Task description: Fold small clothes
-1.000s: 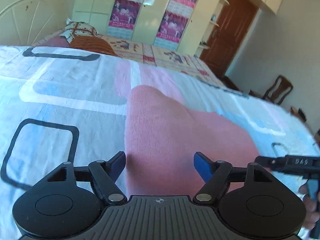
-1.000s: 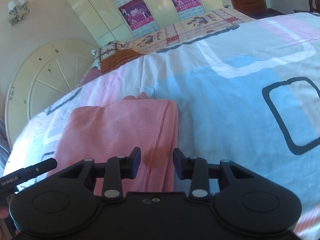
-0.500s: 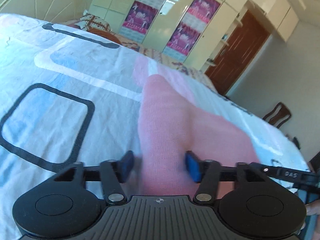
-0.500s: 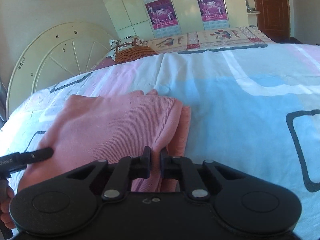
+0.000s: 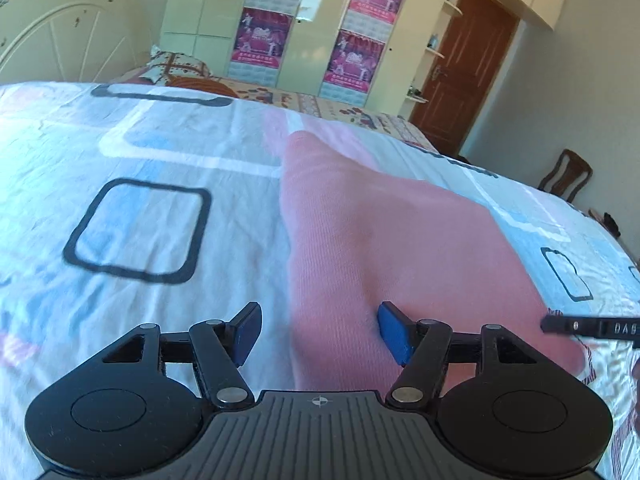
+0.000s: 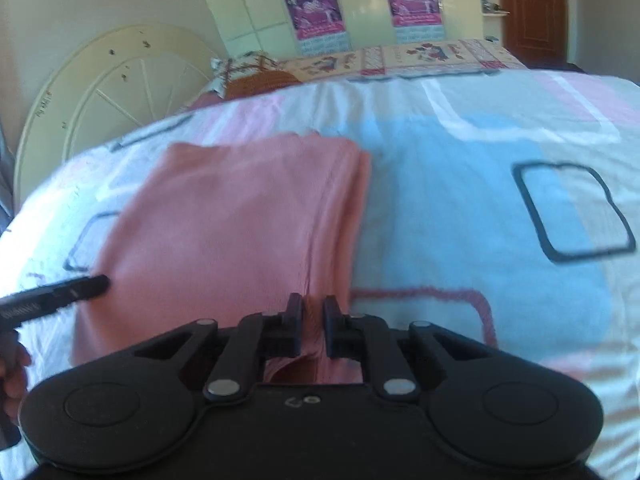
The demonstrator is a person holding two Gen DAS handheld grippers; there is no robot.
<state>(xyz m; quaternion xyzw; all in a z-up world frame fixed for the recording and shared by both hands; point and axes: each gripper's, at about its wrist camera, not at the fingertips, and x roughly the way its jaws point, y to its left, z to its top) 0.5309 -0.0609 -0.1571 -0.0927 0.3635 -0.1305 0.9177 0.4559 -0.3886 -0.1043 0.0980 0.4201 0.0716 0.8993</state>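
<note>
A folded pink knit garment (image 5: 400,240) lies flat on the patterned bed cover (image 5: 160,152). My left gripper (image 5: 320,330) is open over the garment's near left corner. Its left blue pad (image 5: 248,332) hangs over bare cover and its right pad (image 5: 394,334) over the cloth. In the right wrist view the garment (image 6: 232,220) spreads out ahead and to the left. My right gripper (image 6: 312,320) is shut on a pinched ridge of the garment's near edge, close to its right side. The left gripper's finger (image 6: 52,292) shows at the garment's left edge.
The cover (image 6: 460,220) stretches wide to the right of the garment. A cream headboard (image 5: 60,32) and a patterned pillow (image 5: 176,68) are at the far left. A wardrobe with posters (image 5: 312,20), a brown door (image 5: 460,60) and a wooden chair (image 5: 568,176) stand beyond the bed.
The right jaws closed onto the garment's near edge and the right gripper rolled level. The left gripper slid left, so the garment's left edge now lies between its fingers.
</note>
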